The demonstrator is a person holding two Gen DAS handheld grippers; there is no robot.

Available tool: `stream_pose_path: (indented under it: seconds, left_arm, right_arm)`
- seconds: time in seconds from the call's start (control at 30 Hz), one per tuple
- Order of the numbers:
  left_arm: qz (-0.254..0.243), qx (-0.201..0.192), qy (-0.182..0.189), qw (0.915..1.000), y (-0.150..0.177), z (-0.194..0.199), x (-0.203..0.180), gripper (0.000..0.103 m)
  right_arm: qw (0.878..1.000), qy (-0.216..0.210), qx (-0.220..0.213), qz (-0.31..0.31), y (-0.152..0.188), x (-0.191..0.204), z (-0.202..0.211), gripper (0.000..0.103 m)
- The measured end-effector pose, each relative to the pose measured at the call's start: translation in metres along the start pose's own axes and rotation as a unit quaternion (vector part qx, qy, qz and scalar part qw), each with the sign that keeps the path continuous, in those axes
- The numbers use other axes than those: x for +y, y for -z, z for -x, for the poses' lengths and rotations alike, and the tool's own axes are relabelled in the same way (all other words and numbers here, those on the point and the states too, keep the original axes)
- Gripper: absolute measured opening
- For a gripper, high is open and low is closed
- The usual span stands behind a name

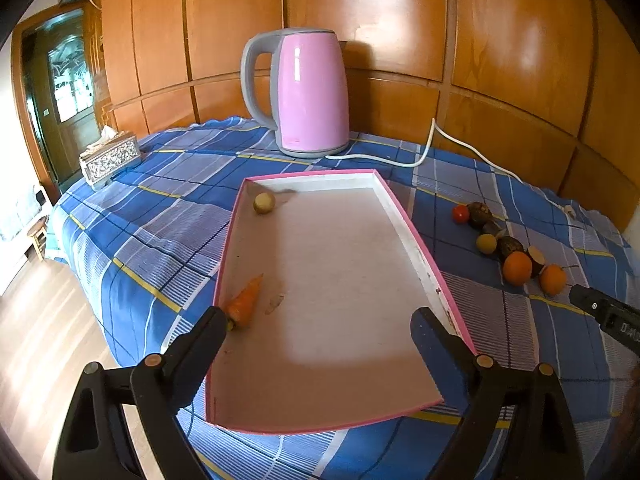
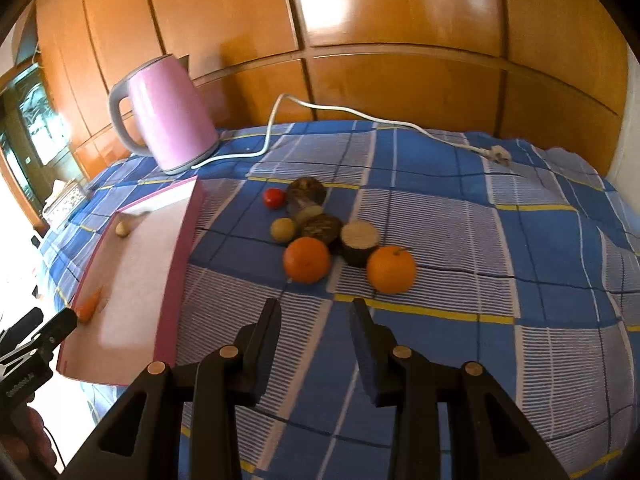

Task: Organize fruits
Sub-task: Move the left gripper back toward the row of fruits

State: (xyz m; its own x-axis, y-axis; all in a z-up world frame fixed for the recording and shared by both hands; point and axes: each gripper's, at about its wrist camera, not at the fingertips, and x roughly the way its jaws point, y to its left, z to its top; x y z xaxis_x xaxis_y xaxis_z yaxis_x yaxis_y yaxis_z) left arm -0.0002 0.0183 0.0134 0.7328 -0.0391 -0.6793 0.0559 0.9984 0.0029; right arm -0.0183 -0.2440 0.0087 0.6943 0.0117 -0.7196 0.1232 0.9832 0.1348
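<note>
Left gripper (image 1: 320, 320) wide over tray (image 1: 424, 256), empty; right gripper (image 2: 316, 312) narrow, empty, near oranges (image 2: 307, 259)

I am facing a glossy panelled wood wall (image 1: 400, 40) that is catching soft window glare. A blue checked cloth (image 1: 180, 208) is covering the desk. On my left, daylight is washing over the pale wood floor (image 1: 36, 320), and a dark glazed door (image 1: 60, 92) is standing beyond it.

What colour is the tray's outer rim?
Pink, around a white inside; the tray shows best in the left wrist view.
</note>
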Motion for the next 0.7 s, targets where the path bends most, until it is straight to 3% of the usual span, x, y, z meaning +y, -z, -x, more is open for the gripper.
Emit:
stream_pose_path:
  seconds: [0.2, 0.57, 0.7]
  left_arm:
    - [-0.014, 0.011, 0.018, 0.9997, -0.002, -0.002, -0.013, 0.096]
    - [-0.048, 0.056, 0.104, 0.9918, -0.020, -0.018, -0.061, 0.097]
    - [-0.050, 0.079, 0.137, 0.9862, -0.031, -0.027, -0.074, 0.089]
  right_arm:
    - [1.000, 0.007, 0.001, -0.017, 0.003, -0.018, 0.000, 0.036]
    - [0.996, 0.042, -0.002, -0.073, 0.010, -0.066, 0.003, 0.036]
    - [0.995, 0.047, -0.001, -0.086, 0.014, -0.078, 0.003, 0.036]
